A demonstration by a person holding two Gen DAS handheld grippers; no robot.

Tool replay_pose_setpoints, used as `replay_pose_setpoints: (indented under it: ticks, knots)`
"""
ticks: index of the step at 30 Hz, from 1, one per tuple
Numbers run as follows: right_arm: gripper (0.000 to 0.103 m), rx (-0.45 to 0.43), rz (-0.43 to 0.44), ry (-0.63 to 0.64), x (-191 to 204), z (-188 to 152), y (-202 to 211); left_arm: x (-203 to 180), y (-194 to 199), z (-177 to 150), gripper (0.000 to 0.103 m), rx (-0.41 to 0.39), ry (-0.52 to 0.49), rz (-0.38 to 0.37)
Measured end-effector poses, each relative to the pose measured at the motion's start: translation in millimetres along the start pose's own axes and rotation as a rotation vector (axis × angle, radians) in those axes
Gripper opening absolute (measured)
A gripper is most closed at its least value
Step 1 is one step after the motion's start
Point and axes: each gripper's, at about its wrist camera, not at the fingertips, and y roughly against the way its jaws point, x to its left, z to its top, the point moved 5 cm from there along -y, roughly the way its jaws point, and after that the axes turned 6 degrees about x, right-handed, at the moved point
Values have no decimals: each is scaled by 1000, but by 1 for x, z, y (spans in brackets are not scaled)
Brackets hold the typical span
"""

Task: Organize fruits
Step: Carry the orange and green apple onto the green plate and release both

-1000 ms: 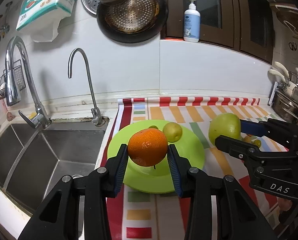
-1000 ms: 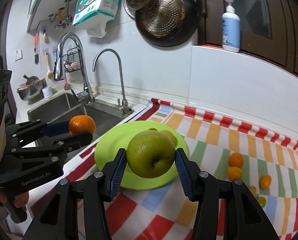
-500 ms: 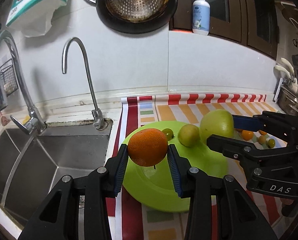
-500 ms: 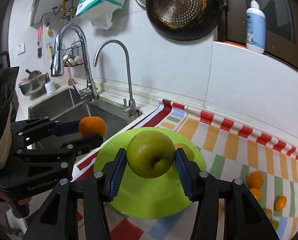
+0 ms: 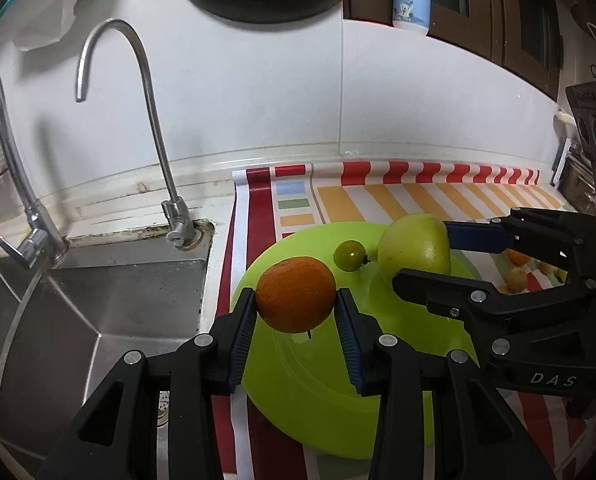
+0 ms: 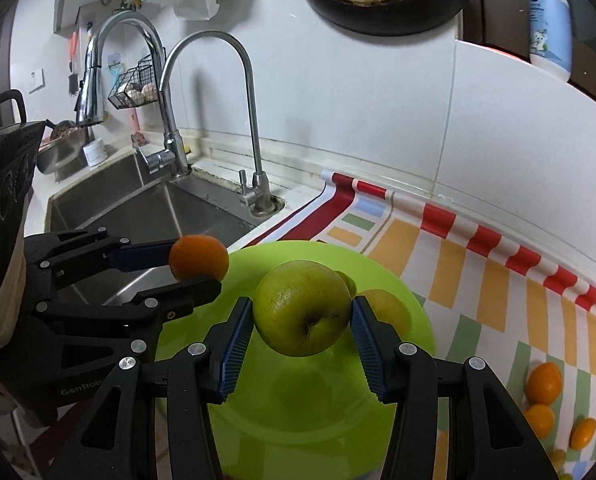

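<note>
Sink [image 5: 98, 320] beside plate [image 5: 318, 400], perhaps touching.

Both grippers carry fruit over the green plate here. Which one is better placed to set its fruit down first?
Probably right: its green apple hangs over bare plate middle, while the left's orange sits near the sink-side rim.

The plate [image 5: 318, 400] is bare at its near middle; a small green fruit [image 5: 350, 255] and yellow fruit [image 6: 386, 308] sit at its far side, the tap [image 5: 154, 152] just beyond.
</note>
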Motion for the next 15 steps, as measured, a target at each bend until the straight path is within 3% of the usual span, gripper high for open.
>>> replay_pose_setpoints:
  ticks: [8, 12, 15]
  knots:
    - [52, 18, 4, -19, -7, 2, -18, 4, -12, 4, 44, 5, 28, -14]
    - [59, -24, -20, -31, -12, 6, -11, 5, -6, 7, 46, -13, 30, 4]
    - [59, -42, -38, -40, -15, 6, -1, 4, 1, 7, 46, -21, 39, 14]
